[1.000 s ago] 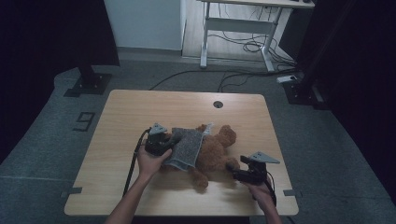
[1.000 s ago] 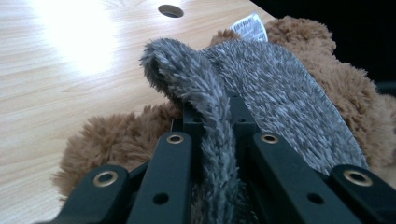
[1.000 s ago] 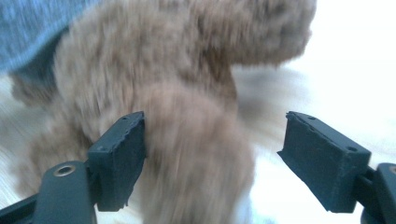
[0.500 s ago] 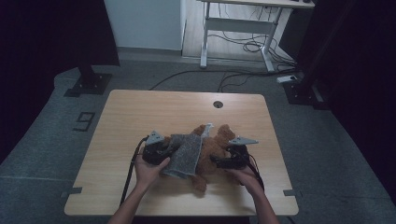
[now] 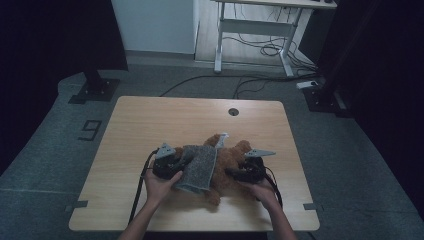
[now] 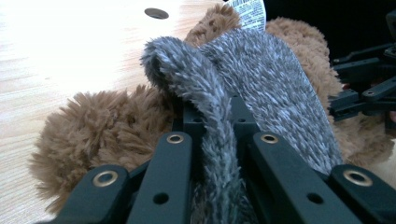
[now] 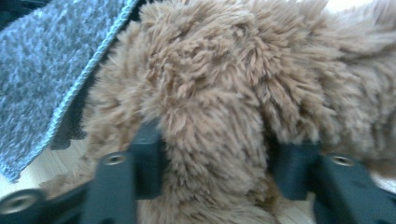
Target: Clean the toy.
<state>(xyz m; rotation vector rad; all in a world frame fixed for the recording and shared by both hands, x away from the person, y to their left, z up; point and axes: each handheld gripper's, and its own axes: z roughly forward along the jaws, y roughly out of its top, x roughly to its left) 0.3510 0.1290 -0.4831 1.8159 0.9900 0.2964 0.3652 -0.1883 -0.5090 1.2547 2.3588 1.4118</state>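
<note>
At the left of the high view we find the left gripper (image 5: 184, 159) low on the wooden table (image 5: 150, 120), held in the person's left hand (image 5: 159, 184), its cable trailing back toward the near edge. In the left gripper view its jaws are closed tight on a fold of the grey fuzzy cloth (image 6: 219, 154) — the fold stands upright between the two black jaws, and the rest of the cloth drapes away over the brown plush toy (image 6: 98, 126). From above, the cloth lies across the left part of the toy, its near edge hanging toward the person. The toy itself rests on the near half of the table, roughly at mid-width, with a white sewn-in label (image 5: 221, 138) sticking up at its far side and a round cable hole in the tabletop well beyond it. Moving right, the right gripper (image 5: 231, 172) lies against the toy's right flank, carried by the right hand (image 5: 260, 187). Its jaws have just been closing, and in the right gripper view a thick tuft of brown fur sits between them — the pads are pressed into the fur on both sides, so we record a grip on the toy. The cloth's stitched edge shows at the upper left of that view.
</note>
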